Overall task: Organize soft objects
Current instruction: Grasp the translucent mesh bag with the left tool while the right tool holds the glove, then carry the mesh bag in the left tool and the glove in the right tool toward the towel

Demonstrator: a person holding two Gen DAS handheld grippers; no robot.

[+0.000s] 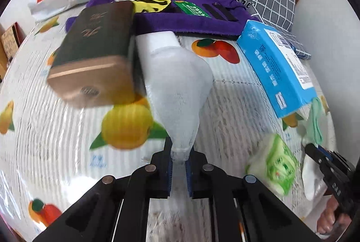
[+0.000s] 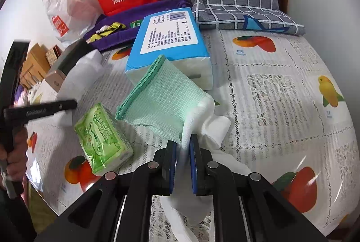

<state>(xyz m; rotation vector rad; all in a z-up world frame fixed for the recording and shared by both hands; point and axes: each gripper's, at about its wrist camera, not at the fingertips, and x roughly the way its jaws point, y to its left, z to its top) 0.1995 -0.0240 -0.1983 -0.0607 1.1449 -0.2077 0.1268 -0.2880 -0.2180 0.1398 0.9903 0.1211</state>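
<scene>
Left gripper point(image 1: 179, 171): jaws clamped on toe of white sock point(image 1: 180, 89), which stretches over the fruit-print tablecloth point(image 1: 236, 111) beside a dark box point(image 1: 94, 55). Right gripper point(image 2: 182, 165): jaws clamped on green-cuffed sock point(image 2: 157, 96), just beside blue tissue pack point(image 2: 168, 44) and green tissue packet point(image 2: 103, 140).

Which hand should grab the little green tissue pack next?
Neither is free: the left tool pinches a white sock, the right tool a green-cuffed sock. The green tissue pack looks nearer the right.
</scene>
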